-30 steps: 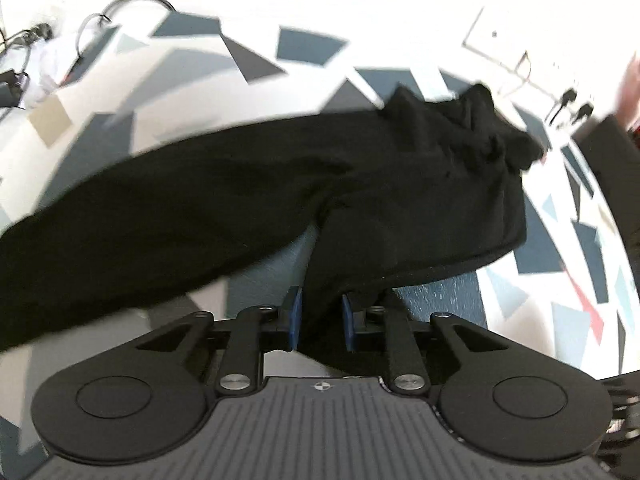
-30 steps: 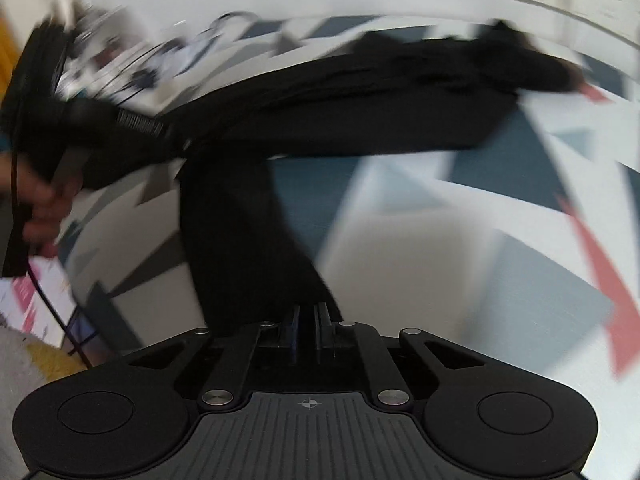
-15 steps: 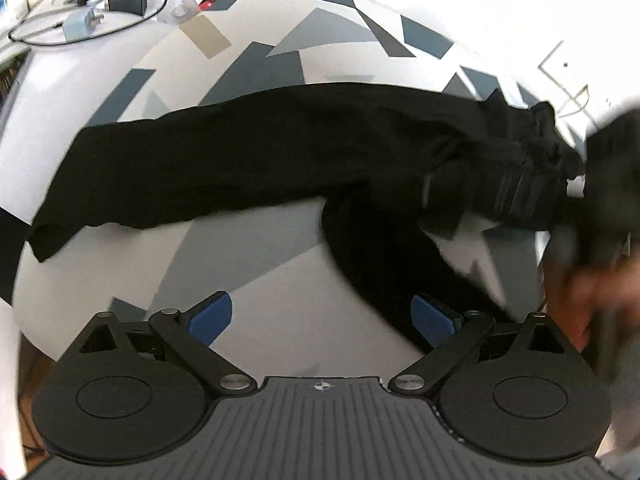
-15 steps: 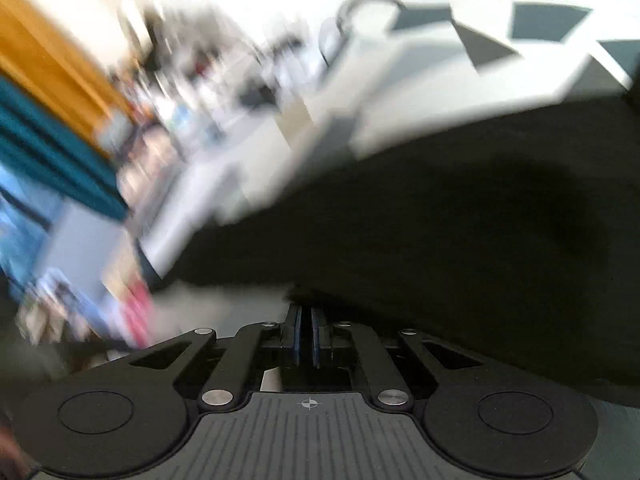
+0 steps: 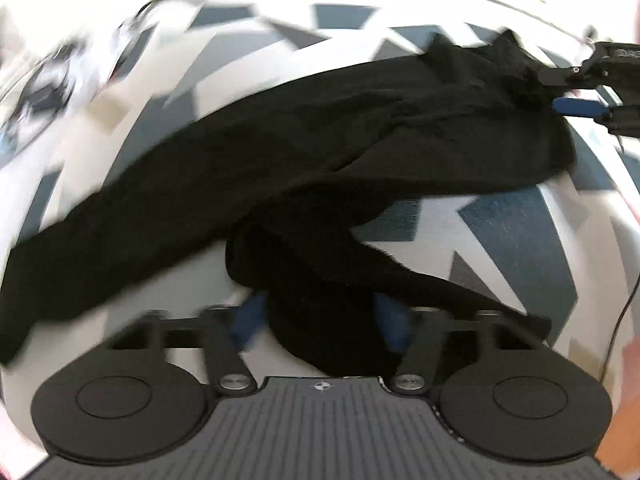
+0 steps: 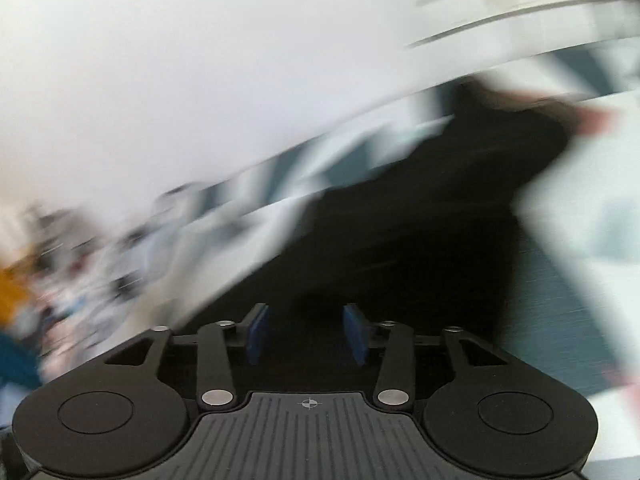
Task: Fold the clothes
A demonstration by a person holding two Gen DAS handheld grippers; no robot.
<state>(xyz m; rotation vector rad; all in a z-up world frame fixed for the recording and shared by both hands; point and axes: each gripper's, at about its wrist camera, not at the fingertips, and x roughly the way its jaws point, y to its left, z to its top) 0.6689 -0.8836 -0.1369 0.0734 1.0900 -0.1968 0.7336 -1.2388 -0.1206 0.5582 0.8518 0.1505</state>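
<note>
A pair of black trousers (image 5: 320, 152) lies across a table (image 5: 512, 248) with a white, grey and blue triangle pattern. One leg runs to the left and the other comes toward my left gripper (image 5: 322, 320). That gripper's blue pads stand apart on either side of a bunched leg end, which lies between them. My right gripper (image 6: 306, 334) is open, with dark cloth (image 6: 420, 220) just ahead of its pads. It also shows in the left wrist view (image 5: 580, 96) at the trousers' waist end, far right. Both views are blurred.
Cables and small items (image 5: 60, 76) lie blurred at the table's far left. A white wall with sockets and a cable (image 6: 500, 20) is behind the table. A thin cable (image 5: 618, 320) hangs at the right edge.
My left gripper moved in onto the near trouser leg and its pads narrowed around it. My right gripper opened from shut and let go of the cloth near the waist.
</note>
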